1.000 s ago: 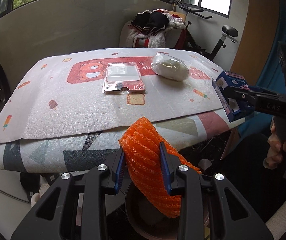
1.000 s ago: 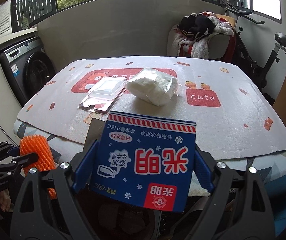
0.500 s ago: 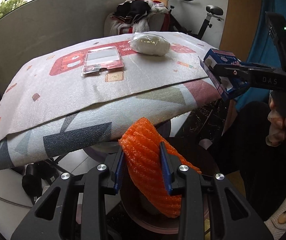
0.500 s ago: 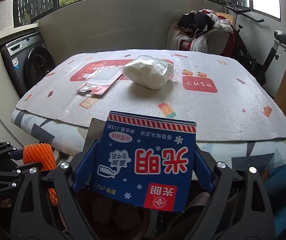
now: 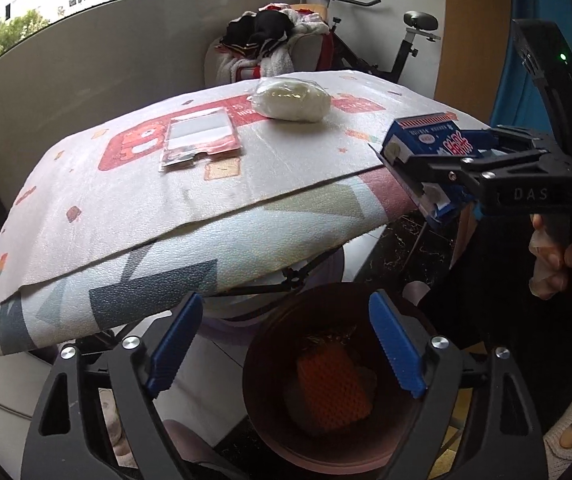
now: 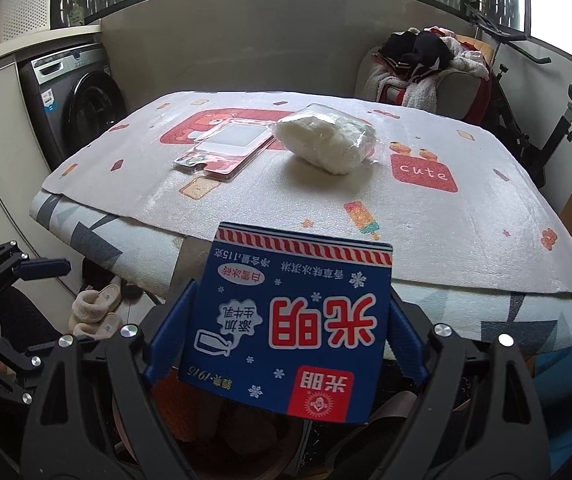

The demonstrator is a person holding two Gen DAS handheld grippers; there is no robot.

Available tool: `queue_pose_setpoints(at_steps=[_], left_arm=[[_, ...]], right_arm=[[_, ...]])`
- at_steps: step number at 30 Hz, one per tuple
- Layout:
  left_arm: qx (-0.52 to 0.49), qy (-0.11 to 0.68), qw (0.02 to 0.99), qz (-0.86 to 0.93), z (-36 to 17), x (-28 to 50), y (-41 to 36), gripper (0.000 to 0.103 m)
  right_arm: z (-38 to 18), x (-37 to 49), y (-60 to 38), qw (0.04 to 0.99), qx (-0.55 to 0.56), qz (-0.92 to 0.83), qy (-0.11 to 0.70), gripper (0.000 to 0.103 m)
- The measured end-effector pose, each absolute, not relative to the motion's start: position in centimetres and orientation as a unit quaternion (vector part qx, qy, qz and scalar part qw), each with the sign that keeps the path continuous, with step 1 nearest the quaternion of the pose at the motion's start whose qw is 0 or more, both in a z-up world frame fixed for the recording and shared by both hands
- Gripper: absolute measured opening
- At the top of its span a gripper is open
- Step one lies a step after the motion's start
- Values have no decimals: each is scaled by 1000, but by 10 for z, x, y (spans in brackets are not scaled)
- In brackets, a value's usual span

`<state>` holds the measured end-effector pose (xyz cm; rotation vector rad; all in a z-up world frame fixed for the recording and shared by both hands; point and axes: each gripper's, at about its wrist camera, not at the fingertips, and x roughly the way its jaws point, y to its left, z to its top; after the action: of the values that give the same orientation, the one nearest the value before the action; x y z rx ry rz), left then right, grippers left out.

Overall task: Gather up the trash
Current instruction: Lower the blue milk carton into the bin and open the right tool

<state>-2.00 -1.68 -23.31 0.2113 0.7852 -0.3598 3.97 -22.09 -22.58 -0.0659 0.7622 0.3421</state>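
Left gripper [image 5: 283,344] jaws have just been opening and stand spread wide, nothing between them; the orange foam net [image 5: 333,388] lies below them inside the dark round bin [image 5: 263,368], which sits on the floor under the near edge of the worktop [image 5: 85,216]. Net is not touching either jaw, well below the pads. Right gripper [image 6: 286,328] jaws pinching the blue milk carton [image 6: 290,320] by its two sides, carton upright between the pads with print upside down, held off the near edge of the worktop, over the floor. In the left wrist view the same carton [image 5: 426,140] shows at the right, clamped in the black gripper, a hand [image 5: 550,264] on its handle partly cut off by the frame edge. Still on the worktop: a clear plastic blister pack [image 6: 225,144] toward the middle, and a white wad in a clear bag [image 6: 326,140] just beside it on the right, near but whether touching cannot tell. Bin bottom is dim, other stuff under the net hard to make out. In the right wrist view the carton hides most of the bin; only a dark rim shows below it. Left gripper [image 6: 9,280] seen at the left edge there, partly cropped. A pair of slippers [image 6: 93,312] lies on the floor under the worktop's near left corner.
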Motion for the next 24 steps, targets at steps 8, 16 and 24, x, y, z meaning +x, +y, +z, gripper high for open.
queue_pose_setpoints(at_steps=[8, 16, 24], left_arm=[[51, 356, 927, -106, -218, -16, 15, 93], [20, 357, 931, -77, -216, -13, 33, 93], [5, 360, 931, -66, -218, -11, 40, 93]], right_arm=[[-237, 36, -196, 895, -76, 206, 388, 85], [-248, 36, -180, 880, -111, 218, 407, 86], [-251, 34, -176, 875, -123, 224, 412, 86]])
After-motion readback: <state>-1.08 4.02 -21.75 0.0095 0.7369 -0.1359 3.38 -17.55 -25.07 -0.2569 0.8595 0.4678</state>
